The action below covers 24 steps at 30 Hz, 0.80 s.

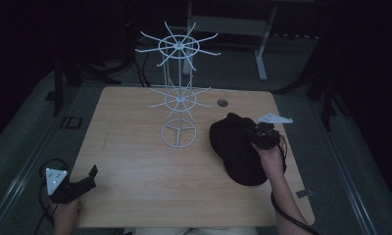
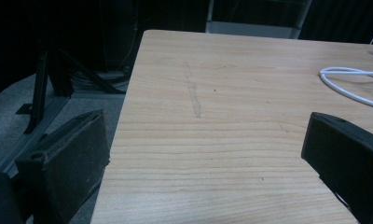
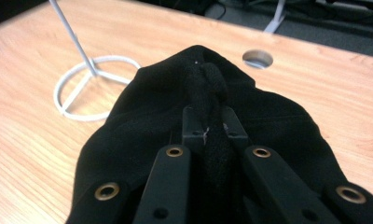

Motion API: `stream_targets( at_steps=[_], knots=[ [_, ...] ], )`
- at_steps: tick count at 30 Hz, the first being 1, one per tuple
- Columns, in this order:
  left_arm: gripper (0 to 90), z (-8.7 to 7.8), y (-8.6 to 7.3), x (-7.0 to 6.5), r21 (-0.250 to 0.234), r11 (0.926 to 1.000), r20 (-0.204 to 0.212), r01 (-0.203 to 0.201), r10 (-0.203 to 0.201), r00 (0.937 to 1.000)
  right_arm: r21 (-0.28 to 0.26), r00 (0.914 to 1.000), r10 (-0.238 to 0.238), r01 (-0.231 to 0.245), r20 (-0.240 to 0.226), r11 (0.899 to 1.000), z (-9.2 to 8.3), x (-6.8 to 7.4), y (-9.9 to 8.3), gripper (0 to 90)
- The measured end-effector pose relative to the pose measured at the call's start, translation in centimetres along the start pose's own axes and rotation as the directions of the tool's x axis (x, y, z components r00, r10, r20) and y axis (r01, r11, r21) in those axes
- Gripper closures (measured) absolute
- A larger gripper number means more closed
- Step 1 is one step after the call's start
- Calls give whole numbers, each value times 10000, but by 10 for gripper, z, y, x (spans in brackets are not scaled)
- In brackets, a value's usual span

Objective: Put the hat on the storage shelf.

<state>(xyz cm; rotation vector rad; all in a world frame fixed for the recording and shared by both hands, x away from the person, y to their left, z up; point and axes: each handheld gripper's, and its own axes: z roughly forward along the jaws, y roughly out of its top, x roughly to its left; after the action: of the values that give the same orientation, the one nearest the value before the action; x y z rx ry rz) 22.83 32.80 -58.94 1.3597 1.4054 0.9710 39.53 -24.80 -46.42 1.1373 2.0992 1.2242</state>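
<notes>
While the left gripper (image 1: 88, 177) idles at about seven o'clock on the pale wooden table (image 1: 135, 161), its jaws spread wide over bare wood with nothing between them, the right gripper (image 1: 253, 131) is clamped on a fold of the soft black fabric cap (image 1: 235, 154). The cap lies at roughly four o'clock on the table, just beside the ring base of the white wire two-tier hanging stand (image 1: 178, 98), which rises toward twelve o'clock. In the right gripper view the jaws stand narrow, pinching a raised ridge of cloth at the cap's (image 3: 175, 93) crown.

The cap looks light and limp: it will likely sag and drape when lifted, so the pinch must bite a thick bunch of fabric rather than a single layer. It is not fragile. The stiffer brim, toward five o'clock, would probably give a firmer hold. The thin stand could tip if nudged.
</notes>
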Motion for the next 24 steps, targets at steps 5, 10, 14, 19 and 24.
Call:
stream_targets(
  at_steps=[5, 10, 14, 19, 24],
  knots=[
    [15, 0, 0, 0, 9, 10000, -16, 10, -10, 10000, -707, 9999, -37, 45, 121, 9975, -19, 4, 8, 847],
    [14, 0, 0, 0, 20, 10000, -7, -14, 14, 10000, -1430, 9993, -368, 379, 103, 9890, -42, 12, 21, 846],
    [15, 0, 0, 0, 17, 10000, -7, 21, -21, 10000, -1954, 9977, -664, 678, 137, 9784, -61, 20, 32, 846],
    [15, 0, 0, 0, 30, 10000, -12, -2, 2, 10000, -2741, 9965, -834, 825, 83, 9582, -88, 31, 49, 845],
    [14, 0, 0, 0, 33, 10000, -11, 10, -10, 10000, -3674, 9965, -825, 714, -146, 9273, -111, 39, 62, 846]
  ],
)
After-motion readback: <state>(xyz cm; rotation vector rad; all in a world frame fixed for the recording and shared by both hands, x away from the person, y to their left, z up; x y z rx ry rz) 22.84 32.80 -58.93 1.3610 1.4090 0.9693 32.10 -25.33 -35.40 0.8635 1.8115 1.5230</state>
